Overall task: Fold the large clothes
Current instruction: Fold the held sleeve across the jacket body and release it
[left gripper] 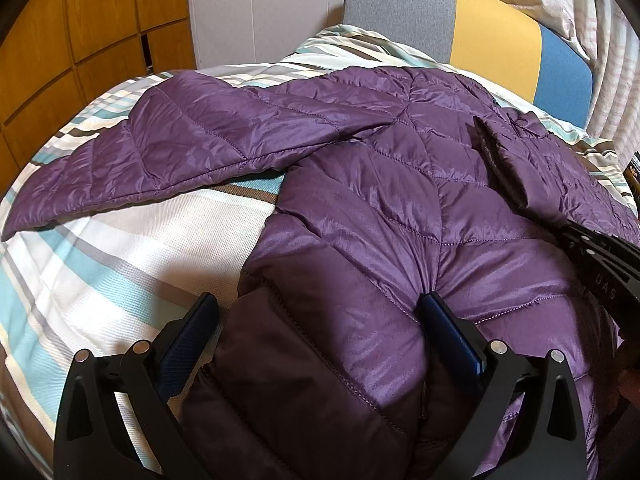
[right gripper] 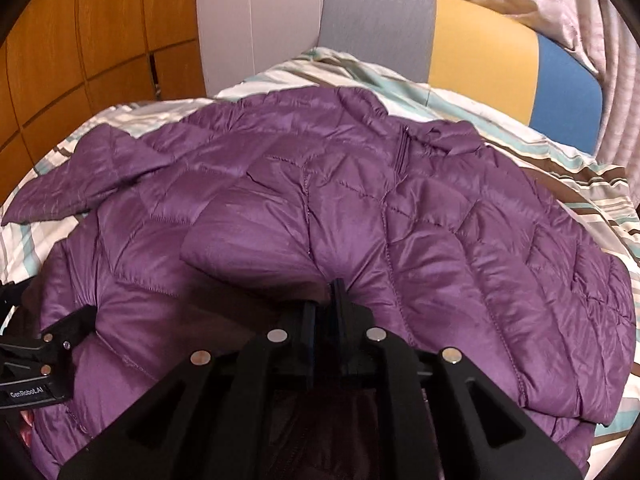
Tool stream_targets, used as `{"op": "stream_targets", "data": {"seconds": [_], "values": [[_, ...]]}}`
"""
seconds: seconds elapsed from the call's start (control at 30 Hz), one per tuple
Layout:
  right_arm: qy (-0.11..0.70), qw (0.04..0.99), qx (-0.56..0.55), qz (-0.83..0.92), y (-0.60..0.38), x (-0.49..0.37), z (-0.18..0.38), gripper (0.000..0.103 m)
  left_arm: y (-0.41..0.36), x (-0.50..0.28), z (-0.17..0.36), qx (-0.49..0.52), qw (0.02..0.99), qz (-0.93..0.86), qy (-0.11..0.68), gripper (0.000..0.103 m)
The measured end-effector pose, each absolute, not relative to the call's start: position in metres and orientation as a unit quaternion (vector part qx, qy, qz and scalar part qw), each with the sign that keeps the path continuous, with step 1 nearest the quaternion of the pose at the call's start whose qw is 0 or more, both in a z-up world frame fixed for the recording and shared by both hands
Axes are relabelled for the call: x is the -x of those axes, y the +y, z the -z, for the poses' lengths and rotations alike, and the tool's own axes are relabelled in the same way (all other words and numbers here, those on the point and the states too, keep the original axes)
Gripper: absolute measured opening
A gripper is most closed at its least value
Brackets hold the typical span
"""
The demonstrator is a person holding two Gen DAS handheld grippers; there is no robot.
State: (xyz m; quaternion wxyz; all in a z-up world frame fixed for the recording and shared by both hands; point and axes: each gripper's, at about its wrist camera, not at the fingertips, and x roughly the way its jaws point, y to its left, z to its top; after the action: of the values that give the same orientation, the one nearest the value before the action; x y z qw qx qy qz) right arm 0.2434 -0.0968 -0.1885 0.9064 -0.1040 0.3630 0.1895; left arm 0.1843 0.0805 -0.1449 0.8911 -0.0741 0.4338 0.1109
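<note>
So my purple puffer jacket [left gripper: 360,184] is spread over the striped bedsheet [left gripper: 80,272], hem end bunched right at my jaws. The left gripper [left gripper: 316,316] has its jaws spread wide, with a fat dark fold of the hem sitting between them but not pinched as far as I can see. The right gripper [right gripper: 328,300] is clenched, tips nosed into a crease; can't tell if it's got any fabric. Worry: this shell is slick and puffy, so a thin pinch could slip out mid-fold. One sleeve [left gripper: 132,156] flops out past my left jaws and could drag. Plenty of open sheet left of the jaws; headboard [left gripper: 480,28] is far ahead.
</note>
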Motion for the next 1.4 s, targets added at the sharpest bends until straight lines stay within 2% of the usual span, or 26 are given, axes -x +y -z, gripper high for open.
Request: {"op": "stream_targets", "data": {"seconds": [0.07, 0.13, 0.2, 0.23, 0.37, 0.43, 0.5, 0.53, 0.57, 0.63, 0.7, 0.83, 1.1, 1.23, 1.4], "values": [[0.361, 0.906, 0.105, -0.193, -0.098, -0.24, 0.187, 0.015, 0.081, -0.186, 0.144, 0.073, 0.889, -0.111, 0.437, 0.1], [0.362, 0.905, 0.105, -0.196, -0.101, -0.237, 0.185, 0.028, 0.079, -0.188, 0.141, 0.069, 0.887, -0.113, 0.443, 0.1], [0.355, 0.907, 0.092, -0.206, -0.109, -0.226, 0.178, 0.055, 0.077, -0.189, 0.135, 0.067, 0.882, -0.113, 0.452, 0.1], [0.349, 0.909, 0.081, -0.212, -0.115, -0.22, 0.174, 0.061, 0.076, -0.189, 0.129, 0.071, 0.882, -0.099, 0.455, 0.1], [0.325, 0.926, 0.045, -0.189, -0.149, -0.195, 0.158, 0.062, 0.06, -0.189, 0.095, 0.09, 0.907, -0.063, 0.406, 0.1], [0.313, 0.937, 0.035, -0.149, -0.17, -0.186, 0.156, 0.069, 0.045, -0.2, 0.082, 0.077, 0.919, -0.055, 0.382, 0.1], [0.304, 0.948, 0.018, -0.089, -0.194, -0.175, 0.158, 0.069, 0.03, -0.216, 0.077, 0.055, 0.925, -0.051, 0.373, 0.099], [0.305, 0.95, 0.003, -0.07, -0.205, -0.171, 0.16, 0.069, 0.02, -0.228, 0.077, 0.043, 0.927, -0.049, 0.369, 0.094], [0.308, 0.95, -0.019, -0.046, -0.219, -0.167, 0.164, 0.07, 0.014, -0.237, 0.079, 0.035, 0.928, -0.05, 0.369, 0.084], [0.315, 0.947, -0.055, -0.023, -0.237, -0.162, 0.168, 0.069, 0.001, -0.256, 0.086, 0.027, 0.924, -0.049, 0.377, 0.077], [0.325, 0.941, -0.093, -0.014, -0.253, -0.162, 0.172, 0.067, -0.007, -0.275, 0.097, 0.029, 0.921, -0.05, 0.386, 0.076], [0.366, 0.921, -0.129, -0.022, -0.269, -0.169, 0.177, 0.047, -0.019, -0.29, 0.138, -0.005, 0.907, -0.052, 0.419, 0.077], [0.331, 0.93, -0.155, 0.026, -0.309, -0.222, 0.147, 0.043, -0.013, -0.29, 0.145, 0.005, 0.909, -0.049, 0.414, 0.077], [0.355, 0.923, -0.133, 0.069, -0.324, -0.269, 0.161, 0.036, -0.014, -0.289, 0.146, 0.005, 0.909, -0.048, 0.414, 0.077], [0.377, 0.918, -0.081, 0.089, -0.32, -0.288, 0.189, 0.038, -0.017, -0.287, 0.148, -0.006, 0.909, -0.05, 0.414, 0.081]]}}
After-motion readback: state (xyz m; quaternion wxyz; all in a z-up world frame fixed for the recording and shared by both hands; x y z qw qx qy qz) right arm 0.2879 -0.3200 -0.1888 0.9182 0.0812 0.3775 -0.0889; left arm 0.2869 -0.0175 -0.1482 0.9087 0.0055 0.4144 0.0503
